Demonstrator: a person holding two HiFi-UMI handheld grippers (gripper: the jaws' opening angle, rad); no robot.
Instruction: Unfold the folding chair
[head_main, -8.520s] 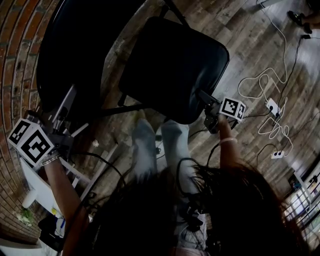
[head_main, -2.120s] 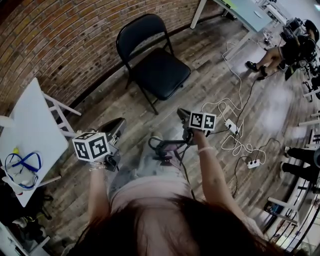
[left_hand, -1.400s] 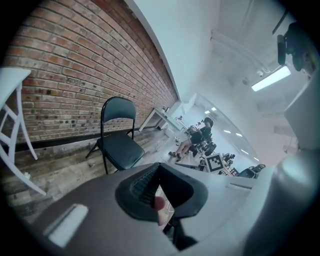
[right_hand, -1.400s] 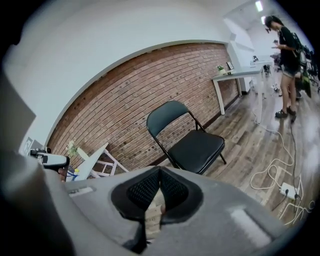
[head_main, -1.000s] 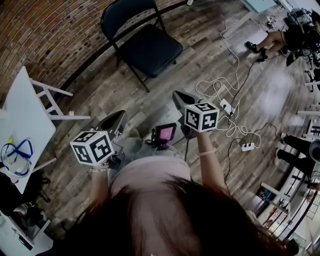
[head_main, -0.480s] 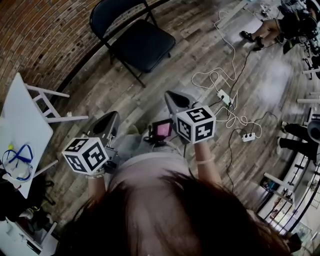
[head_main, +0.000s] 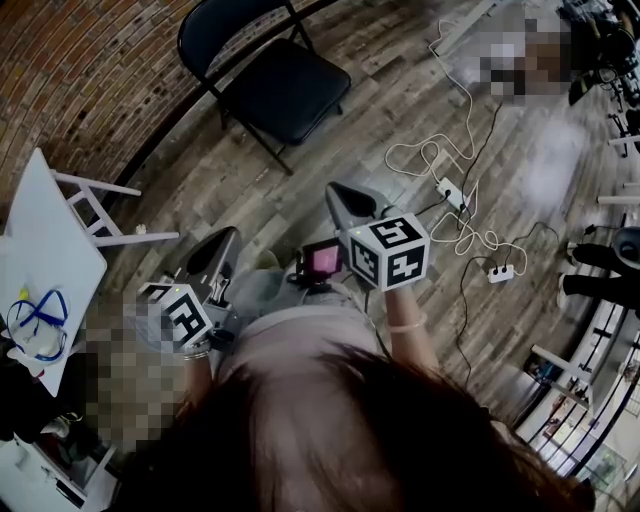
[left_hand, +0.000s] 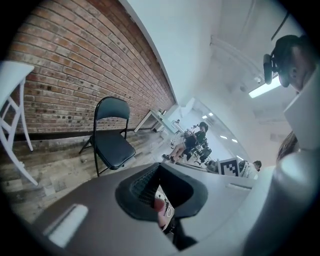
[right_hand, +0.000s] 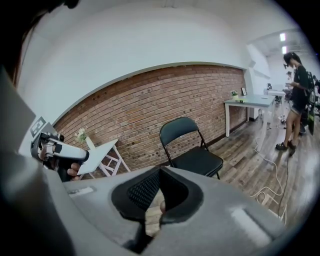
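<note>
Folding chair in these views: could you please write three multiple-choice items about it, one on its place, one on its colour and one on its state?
1. Where does the folding chair stand? A) close to the brick wall B) on the white table C) on the cables
2. What colour is its seat? A) white B) black C) red
3. What is its state? A) folded flat B) unfolded, standing C) lying on its side
Answers: 1 A, its backrest is turned to the wall; 2 B, seat and backrest both look black; 3 B, the seat is level and the legs rest on the wooden floor.
</note>
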